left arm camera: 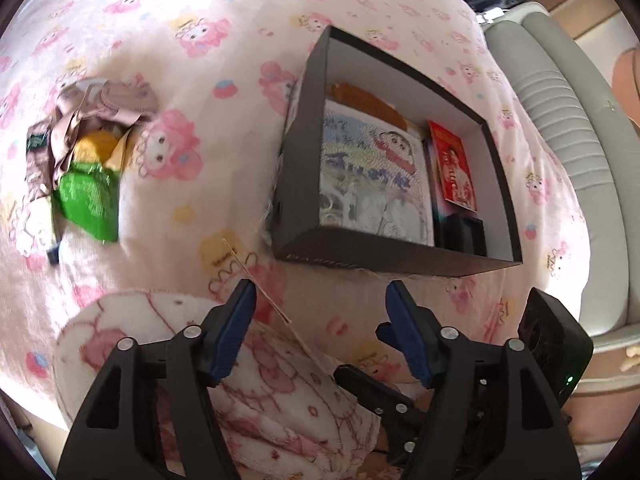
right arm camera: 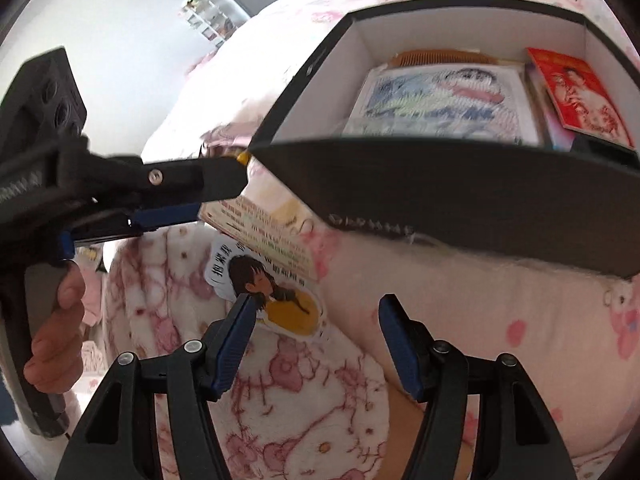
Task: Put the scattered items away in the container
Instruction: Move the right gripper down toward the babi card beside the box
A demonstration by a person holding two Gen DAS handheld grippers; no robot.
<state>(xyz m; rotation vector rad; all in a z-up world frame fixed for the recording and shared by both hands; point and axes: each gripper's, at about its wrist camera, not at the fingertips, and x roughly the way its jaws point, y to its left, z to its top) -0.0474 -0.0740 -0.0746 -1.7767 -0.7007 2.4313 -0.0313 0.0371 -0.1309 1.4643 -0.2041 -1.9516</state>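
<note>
Left wrist view: black box [left arm camera: 384,248] on pink blanket [left arm camera: 180,8], holds cartoon pack [left arm camera: 372,176], red card [left arm camera: 454,164], comb [left arm camera: 360,98] partly hidden behind pack. Loose pile [left arm camera: 80,160] w/ green packet [left arm camera: 90,200] well left of box, blurred. Left gripper [left arm camera: 320,300] wide, nothing btwn pads; thin card [right arm camera: 276,236] edge-on by its left finger. Right gripper [right arm camera: 316,312] wide, empty, over sticker [right arm camera: 276,296] on pillow [right arm camera: 304,400]. Box text unreadable.

left tongs [left arm camera: 320,300] agape, right tongs [right arm camera: 316,312] agape — empty

Black box [left arm camera: 384,256] holds cards; green packet [left arm camera: 90,200] lies apart on pink blanket [left arm camera: 200,8]
</note>
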